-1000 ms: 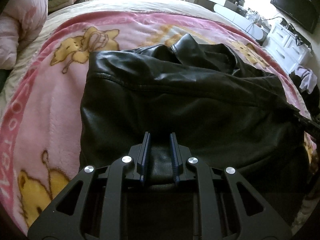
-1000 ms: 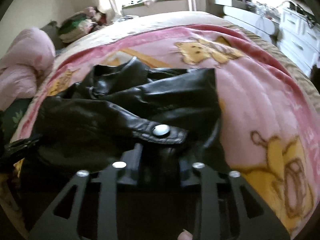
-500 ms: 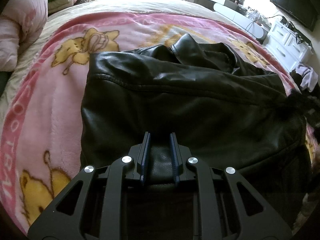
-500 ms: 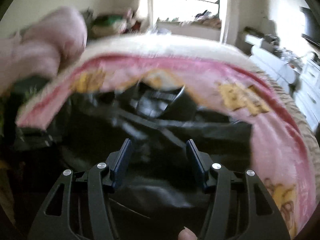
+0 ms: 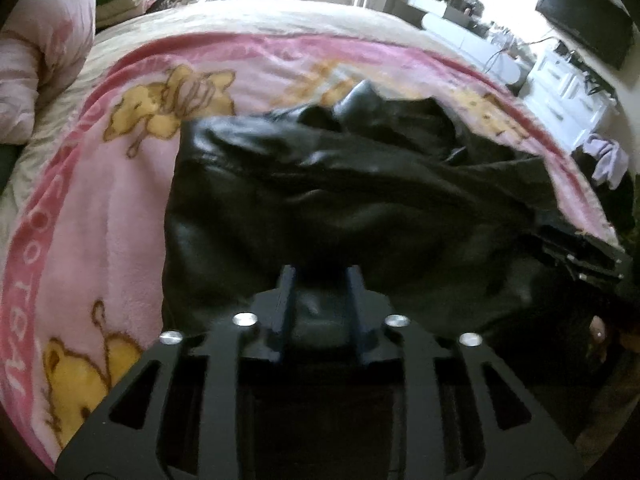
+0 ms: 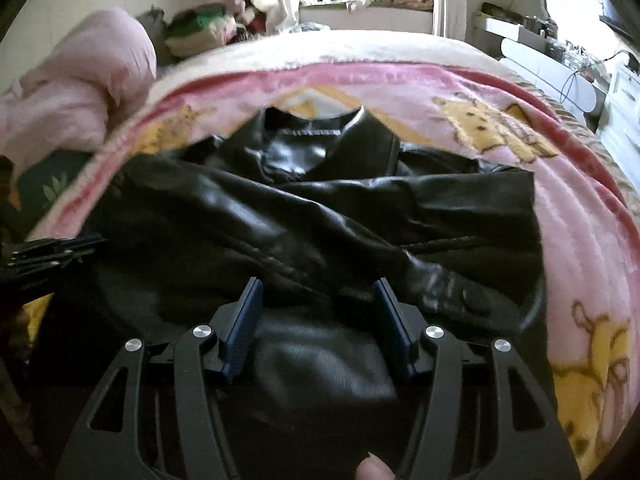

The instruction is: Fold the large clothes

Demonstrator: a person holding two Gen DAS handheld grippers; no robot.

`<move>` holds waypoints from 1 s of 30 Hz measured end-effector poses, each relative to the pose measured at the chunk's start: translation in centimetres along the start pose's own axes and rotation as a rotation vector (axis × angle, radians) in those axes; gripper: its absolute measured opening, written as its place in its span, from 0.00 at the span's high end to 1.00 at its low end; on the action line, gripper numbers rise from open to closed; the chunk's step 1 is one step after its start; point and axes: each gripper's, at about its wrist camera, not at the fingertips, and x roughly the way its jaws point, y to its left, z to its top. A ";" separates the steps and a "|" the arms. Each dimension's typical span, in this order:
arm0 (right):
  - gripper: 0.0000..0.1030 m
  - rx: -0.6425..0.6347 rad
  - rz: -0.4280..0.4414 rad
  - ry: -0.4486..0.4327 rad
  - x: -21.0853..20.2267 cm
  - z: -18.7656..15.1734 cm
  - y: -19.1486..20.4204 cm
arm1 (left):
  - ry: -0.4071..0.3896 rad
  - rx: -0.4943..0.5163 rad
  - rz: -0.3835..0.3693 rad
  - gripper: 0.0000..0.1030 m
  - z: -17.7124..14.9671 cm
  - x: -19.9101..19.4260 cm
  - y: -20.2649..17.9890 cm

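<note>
One pink cartoon-bear blanket [image 5: 120,216] covered the bed, and the black leather jacket [image 6: 320,216] lay spread on it, ahead of and under both sets of fingers. The right gripper [image 6: 318,320] stood well open over the near hem, pads clear of the leather. The left gripper [image 5: 320,300] was opening, a hem fold between its narrowly parted fingers.

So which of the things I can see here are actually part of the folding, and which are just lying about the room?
Part of the job:
- black leather jacket
- left tool, its jaws opening with jacket leather between them
- right tool, open over the jacket
- pink cartoon blanket it lies on

Just lying about:
- pink duvet
- clothes pile
- television
- white drawers
</note>
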 end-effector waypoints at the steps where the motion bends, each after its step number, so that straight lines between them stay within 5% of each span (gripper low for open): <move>1: 0.46 0.003 0.008 -0.006 -0.5 -0.2 0.1 | -0.010 0.008 0.003 0.66 0.0 -0.4 -0.3; 6: 0.45 -0.024 0.017 -0.031 -2.9 -1.1 1.1 | -0.040 0.062 0.005 0.57 -0.5 -2.0 -2.1; 13: 0.43 -0.044 0.045 -0.034 -3.9 -2.2 2.2 | 0.017 0.125 0.030 0.44 -2.9 -1.5 -3.7; 20: 0.43 -0.046 0.058 -0.033 -3.9 -2.8 2.6 | 0.083 0.146 0.075 0.43 -4.1 0.5 -4.1; 30: 0.44 -0.007 0.030 0.089 -1.0 -4.4 1.4 | 0.072 0.168 0.081 0.40 -4.3 0.4 -4.6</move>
